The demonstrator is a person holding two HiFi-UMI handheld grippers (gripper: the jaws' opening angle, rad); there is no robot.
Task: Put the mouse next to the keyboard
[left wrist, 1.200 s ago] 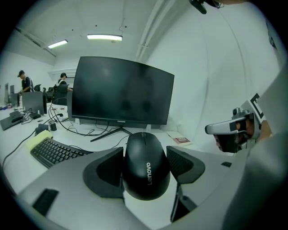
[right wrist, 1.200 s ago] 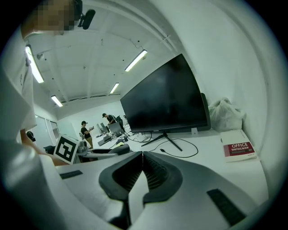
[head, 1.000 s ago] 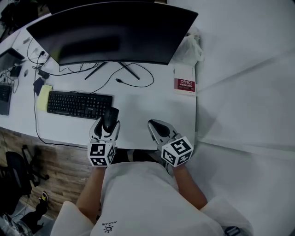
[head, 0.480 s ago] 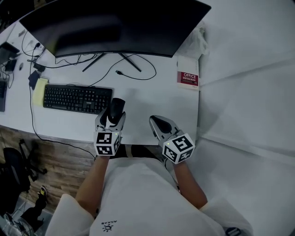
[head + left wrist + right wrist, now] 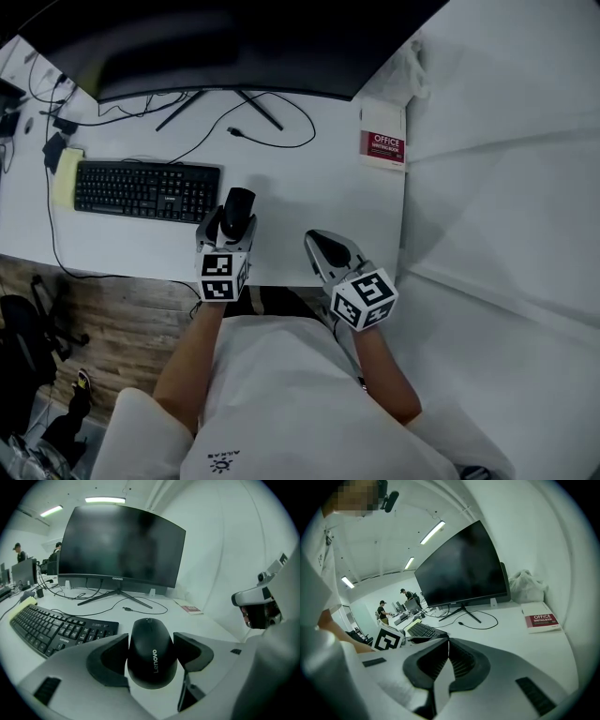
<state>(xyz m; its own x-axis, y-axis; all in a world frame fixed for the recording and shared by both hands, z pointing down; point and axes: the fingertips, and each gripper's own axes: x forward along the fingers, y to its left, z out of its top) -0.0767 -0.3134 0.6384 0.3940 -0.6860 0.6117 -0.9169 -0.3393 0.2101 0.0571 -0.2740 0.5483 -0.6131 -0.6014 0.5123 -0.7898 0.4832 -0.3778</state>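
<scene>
Left tool (image 5: 232, 223) grips the mouse (image 5: 152, 652) beside the keyboard (image 5: 145, 190)

black mouse (image 5: 236, 214) just right of keyboard (image 5: 145, 190)

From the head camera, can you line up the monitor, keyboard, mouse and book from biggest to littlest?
1. the monitor, biggest even though the picture's edge cuts it off
2. the keyboard
3. the book
4. the mouse, littlest
</scene>
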